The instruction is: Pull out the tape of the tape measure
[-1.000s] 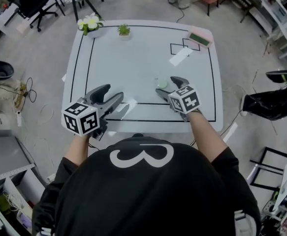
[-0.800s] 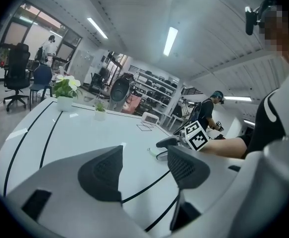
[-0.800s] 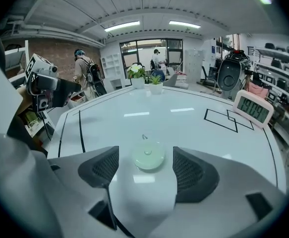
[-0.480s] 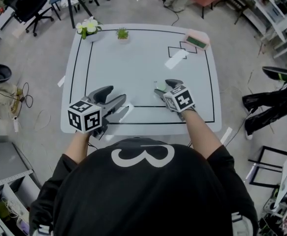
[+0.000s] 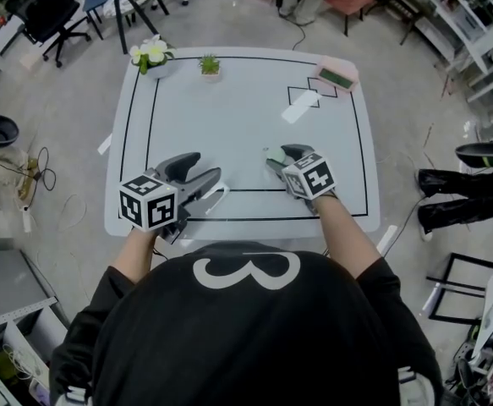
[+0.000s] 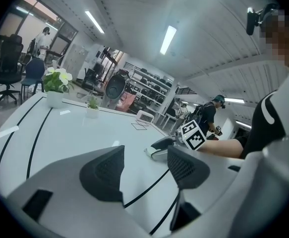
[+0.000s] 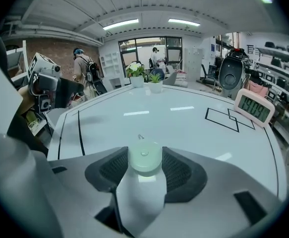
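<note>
The tape measure [image 7: 144,157] is a small round pale-green case lying on the white table [image 5: 229,108]; a short tab sticks out on its far side. In the head view the tape measure [image 5: 273,153] peeks out at the tips of my right gripper [image 5: 279,156]. In the right gripper view my right gripper [image 7: 144,166] has just been closing, and its ribbed pads now touch both sides of the case. My left gripper [image 5: 207,166] hangs over the table's front left, open and with nothing in it. In its own view the left gripper [image 6: 145,156] faces the right gripper [image 6: 160,147].
At the far edge of the table stand a white flower pot [image 5: 151,53] and a small green plant [image 5: 210,63]. A digital clock [image 7: 254,109] sits at the far right beside taped black squares [image 5: 309,91]. Black border lines run round the table. People stand in the background.
My right gripper's jaws have drawn in around the tape measure. The left gripper has stayed about where it was.
</note>
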A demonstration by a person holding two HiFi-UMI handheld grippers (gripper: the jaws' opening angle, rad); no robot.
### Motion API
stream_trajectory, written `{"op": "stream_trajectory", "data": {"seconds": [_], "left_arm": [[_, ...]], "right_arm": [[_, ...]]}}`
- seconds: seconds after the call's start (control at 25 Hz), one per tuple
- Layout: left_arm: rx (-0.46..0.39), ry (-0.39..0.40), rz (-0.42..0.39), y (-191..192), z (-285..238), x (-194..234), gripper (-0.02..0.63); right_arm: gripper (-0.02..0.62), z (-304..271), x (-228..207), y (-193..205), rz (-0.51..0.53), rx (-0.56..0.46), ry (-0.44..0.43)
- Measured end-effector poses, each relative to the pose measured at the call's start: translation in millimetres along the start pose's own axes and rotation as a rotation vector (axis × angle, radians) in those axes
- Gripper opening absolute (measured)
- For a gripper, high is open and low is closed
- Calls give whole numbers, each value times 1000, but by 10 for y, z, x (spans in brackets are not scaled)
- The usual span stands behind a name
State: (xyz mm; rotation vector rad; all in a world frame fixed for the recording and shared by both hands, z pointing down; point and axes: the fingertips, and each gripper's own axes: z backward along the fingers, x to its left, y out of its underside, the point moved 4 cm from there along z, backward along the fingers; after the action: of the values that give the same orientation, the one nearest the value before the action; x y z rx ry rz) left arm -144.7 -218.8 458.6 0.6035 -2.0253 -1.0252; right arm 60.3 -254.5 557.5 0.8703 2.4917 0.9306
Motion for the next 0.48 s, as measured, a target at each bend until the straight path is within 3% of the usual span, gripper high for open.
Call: {"op": "stream_trajectory", "data": {"seconds": [0.48], "left_arm": [[-47,74,-29,-197,-47,-86,261]], "right_arm": [[224,498,488,-624,77,-137,-145]]}}
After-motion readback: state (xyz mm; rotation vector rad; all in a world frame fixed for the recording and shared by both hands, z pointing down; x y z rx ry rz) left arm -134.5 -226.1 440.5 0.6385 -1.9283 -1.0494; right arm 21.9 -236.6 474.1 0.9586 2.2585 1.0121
